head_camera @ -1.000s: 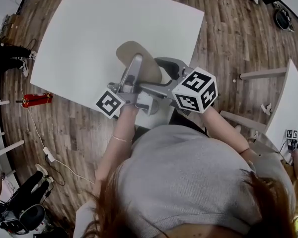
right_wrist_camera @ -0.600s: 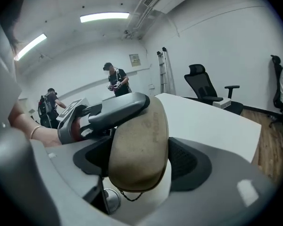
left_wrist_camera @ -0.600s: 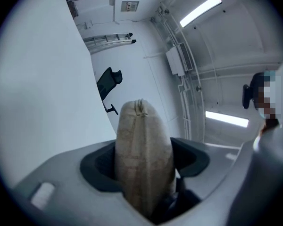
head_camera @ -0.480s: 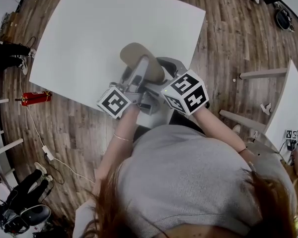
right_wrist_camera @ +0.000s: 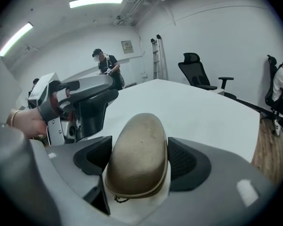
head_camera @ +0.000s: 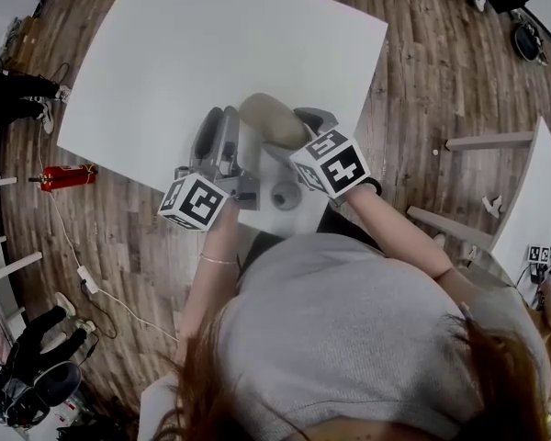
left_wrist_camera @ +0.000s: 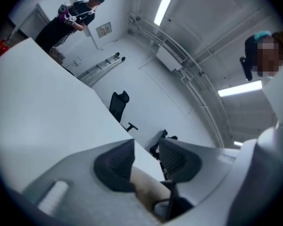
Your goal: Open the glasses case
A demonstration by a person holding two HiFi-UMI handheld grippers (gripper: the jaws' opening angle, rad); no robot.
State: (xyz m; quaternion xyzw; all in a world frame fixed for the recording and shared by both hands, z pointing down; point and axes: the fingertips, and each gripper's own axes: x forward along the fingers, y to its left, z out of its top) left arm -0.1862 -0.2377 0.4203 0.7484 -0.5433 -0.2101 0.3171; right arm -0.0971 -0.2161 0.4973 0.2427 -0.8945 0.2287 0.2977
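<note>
The tan oval glasses case (head_camera: 274, 118) lies closed on the white table (head_camera: 156, 53) near its front edge. My right gripper (head_camera: 283, 134) reaches over it from the near side. In the right gripper view the case (right_wrist_camera: 139, 154) fills the gap and both pads (right_wrist_camera: 186, 163) press its sides. My left gripper (head_camera: 218, 123) lies just left of the case, apart from it, pointing away. Its jaws have just been closing, and in the left gripper view a gap remains at the left gripper (left_wrist_camera: 146, 154) with no object between the pads (left_wrist_camera: 115, 169). The left gripper (right_wrist_camera: 82, 102) also shows beside the case.
The table's front edge (head_camera: 257, 220) runs just under both grippers. A red object (head_camera: 64, 182) lies on the wooden floor to the left. A second table (head_camera: 546, 186) stands at the right. Office chairs (right_wrist_camera: 198, 72) and a person (right_wrist_camera: 106, 65) are beyond the table.
The left gripper has come off the case and swung to its left, its jaws narrower. The right gripper has sunk towards the table with the case between its jaws.
</note>
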